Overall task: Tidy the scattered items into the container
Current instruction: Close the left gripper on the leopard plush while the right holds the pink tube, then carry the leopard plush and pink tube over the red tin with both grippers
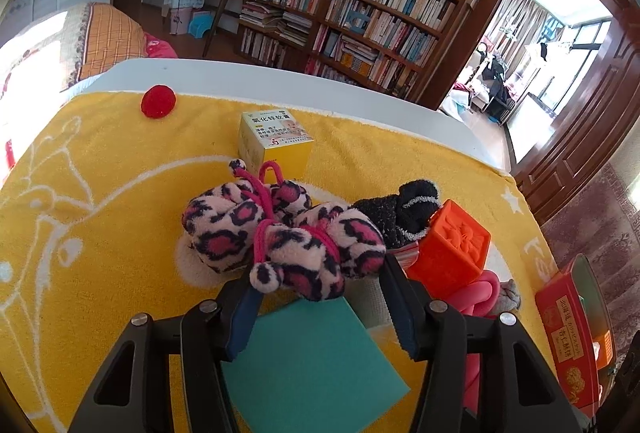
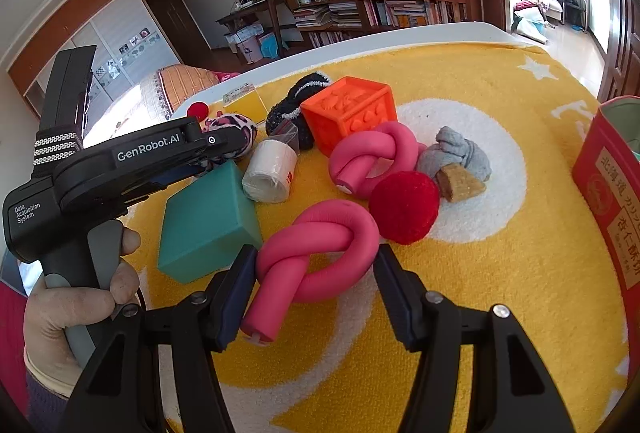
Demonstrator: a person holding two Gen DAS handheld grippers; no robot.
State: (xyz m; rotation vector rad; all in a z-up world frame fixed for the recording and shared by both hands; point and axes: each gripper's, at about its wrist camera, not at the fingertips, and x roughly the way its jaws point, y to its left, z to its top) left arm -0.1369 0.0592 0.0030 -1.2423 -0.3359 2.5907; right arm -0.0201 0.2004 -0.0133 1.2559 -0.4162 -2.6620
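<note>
Two hand-held grippers work over a yellow terry towel (image 2: 500, 273) that covers the worktop. The left hand-held gripper (image 1: 320, 285) has its jaws on either side of a pink-and-black leopard-print plush toy (image 1: 280, 233); the left pad touches the toy's small pom-pom end, while whether the right pad presses the plush cannot be told. Under this gripper lies a flat teal foam block (image 1: 312, 361). Beyond the toy stands a small yellow cardboard medicine box (image 1: 276, 145), and farther back a red pom-pom ball (image 1: 158, 101) sits alone near the towel's edge. To the toy's right lie a black fuzzy sock bundle (image 1: 400, 213) and an orange embossed rubber cube (image 1: 452, 253), close together.

The right hand-held gripper (image 2: 316, 297) stands with its jaws apart around a knotted pink foam tube (image 2: 320, 257); the left pad touches the tube's side, the right pad is clear of it. Just behind it rest a second red pom-pom ball (image 2: 404, 209), another knotted pink foam tube (image 2: 372, 161), a grey cloth bundle (image 2: 460, 153), a tan cork wedge (image 2: 460, 185) and a white roll of tape (image 2: 272, 173). The red tin container (image 2: 608, 193), printed with characters, stands at the towel's right edge, well apart from both grippers. A person's hand (image 2: 72, 297) grips the left device's handle.
</note>
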